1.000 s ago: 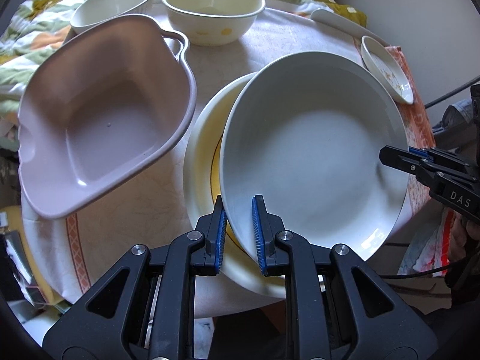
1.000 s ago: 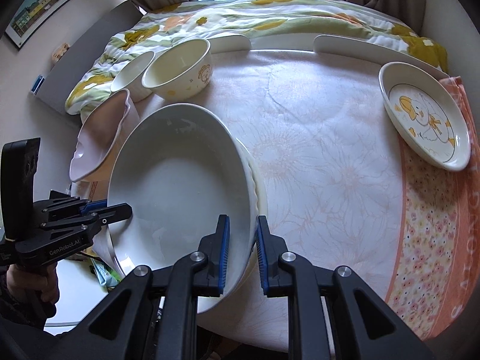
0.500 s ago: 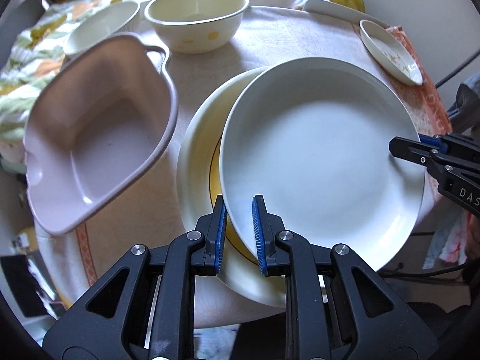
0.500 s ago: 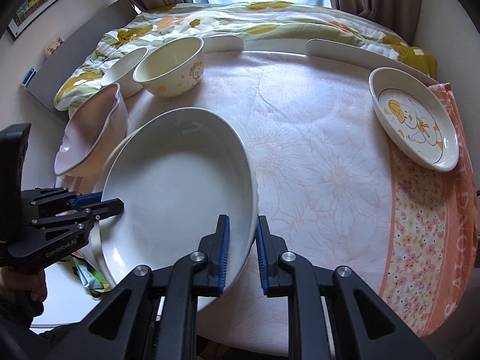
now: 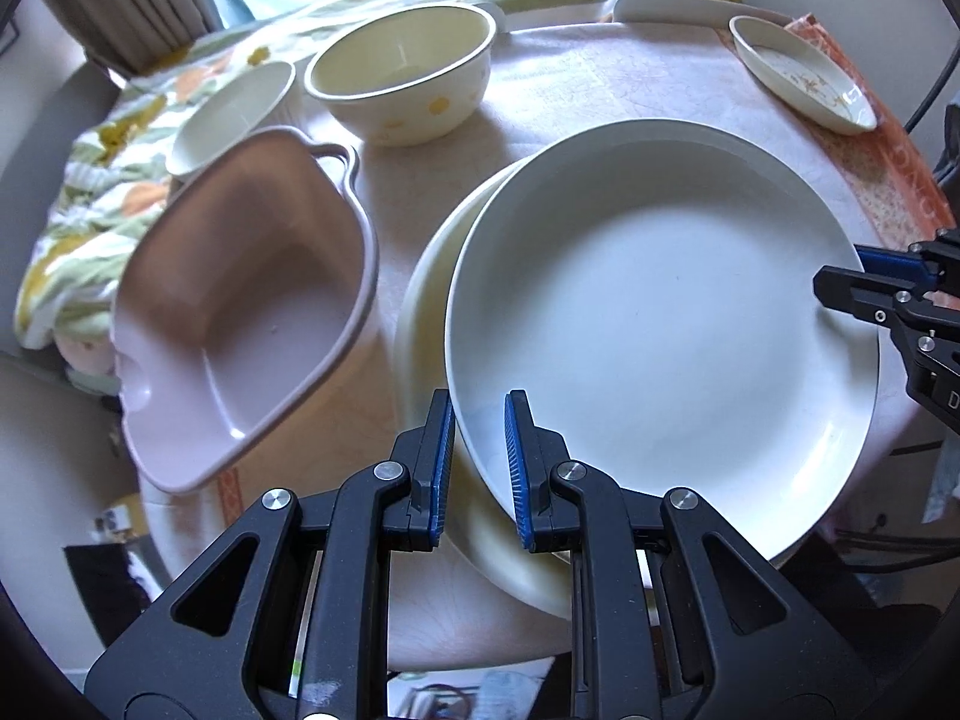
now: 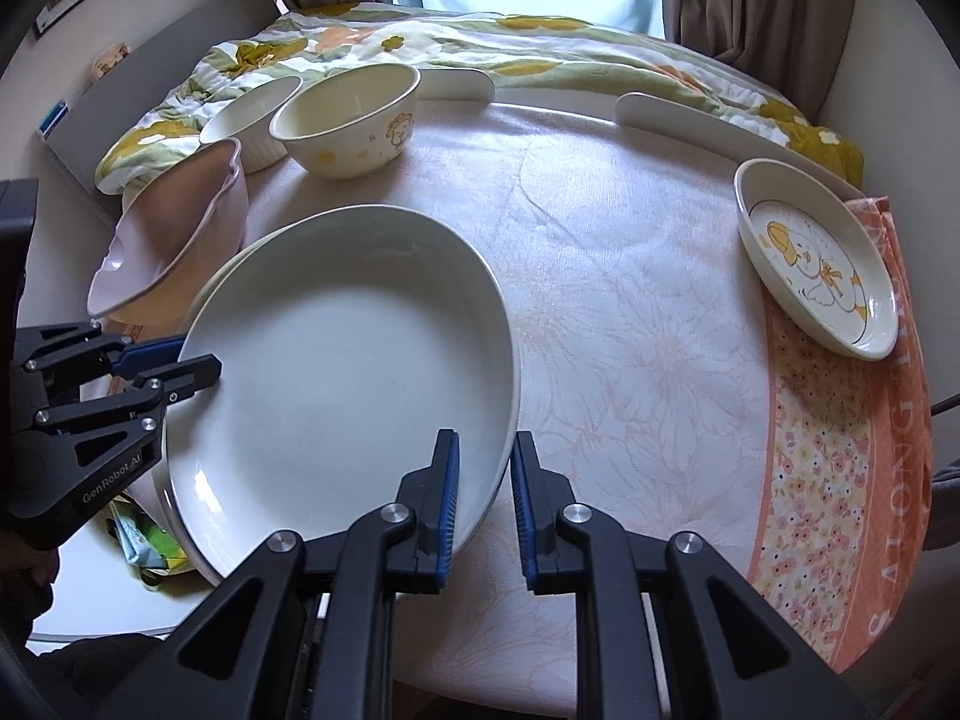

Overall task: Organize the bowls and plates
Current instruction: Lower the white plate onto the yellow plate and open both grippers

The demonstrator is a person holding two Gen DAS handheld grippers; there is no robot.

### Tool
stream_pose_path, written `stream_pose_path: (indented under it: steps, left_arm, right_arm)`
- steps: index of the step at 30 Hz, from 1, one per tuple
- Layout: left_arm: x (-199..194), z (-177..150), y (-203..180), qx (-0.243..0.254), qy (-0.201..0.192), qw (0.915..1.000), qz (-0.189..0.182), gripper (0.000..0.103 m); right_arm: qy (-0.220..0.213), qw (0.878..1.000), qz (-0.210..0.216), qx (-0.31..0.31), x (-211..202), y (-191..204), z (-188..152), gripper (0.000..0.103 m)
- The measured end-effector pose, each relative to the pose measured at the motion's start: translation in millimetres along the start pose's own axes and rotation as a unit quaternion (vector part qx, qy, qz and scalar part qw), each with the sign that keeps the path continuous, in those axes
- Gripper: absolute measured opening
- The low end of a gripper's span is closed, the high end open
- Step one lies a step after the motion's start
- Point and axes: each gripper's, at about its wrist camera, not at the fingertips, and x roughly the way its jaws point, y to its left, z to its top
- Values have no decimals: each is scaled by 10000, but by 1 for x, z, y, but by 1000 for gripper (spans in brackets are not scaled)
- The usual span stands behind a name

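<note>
From the left wrist camera, the left gripper (image 5: 477, 456) is clamped on the near rim of a wide, shallow white ceramic plate (image 5: 660, 324), blue pads pressing either side of the edge. That plate sits over a larger cream plate with a yellow band (image 5: 426, 324) on the cloth-covered round table (image 5: 600, 78). To the left sits a pale pink plastic basin with a loop handle (image 5: 240, 312); beyond it are a cream bowl (image 5: 399, 75) and a small white dish (image 5: 231, 111). The right gripper (image 5: 840, 288) grips the plate's opposite rim

From the right wrist camera, the right gripper is closed on the white plate's rim. A small duck-printed dish (image 6: 816, 258) lies well apart at the right edge
</note>
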Motion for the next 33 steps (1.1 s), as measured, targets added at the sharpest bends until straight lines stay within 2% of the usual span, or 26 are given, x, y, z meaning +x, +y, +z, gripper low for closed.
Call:
stream_pose_path:
  steps: [10, 15, 18, 23, 27, 33]
  left_arm:
    - [-1, -2, -5, 52, -61, 9997, 235, 15]
    - [-5, -2, -16, 347, -195, 9960, 796, 15]
    - [-7, -1, -8, 233, -230, 9973, 651, 15]
    - [-9, -2, -5, 219, -236, 9973, 661, 15]
    - [-22, 3, 8, -39, -152, 9995, 284, 15]
    - [-84, 31, 32, -312, -889, 9949, -355, 15]
  right_arm:
    - [-173, 9984, -398, -368, -5, 10, 2, 16]
    - [-236, 9981, -389, -410, -6, 11, 3, 16]
    - [-233, 9981, -357, -448, -5, 15, 3, 16]
    - [-265, 9979, -320, -492, -4, 20, 4, 16]
    - [-333, 9982, -335, -371, -14, 16, 8, 16]
    - [-725, 9970, -220, 141, -59, -3, 29, 16]
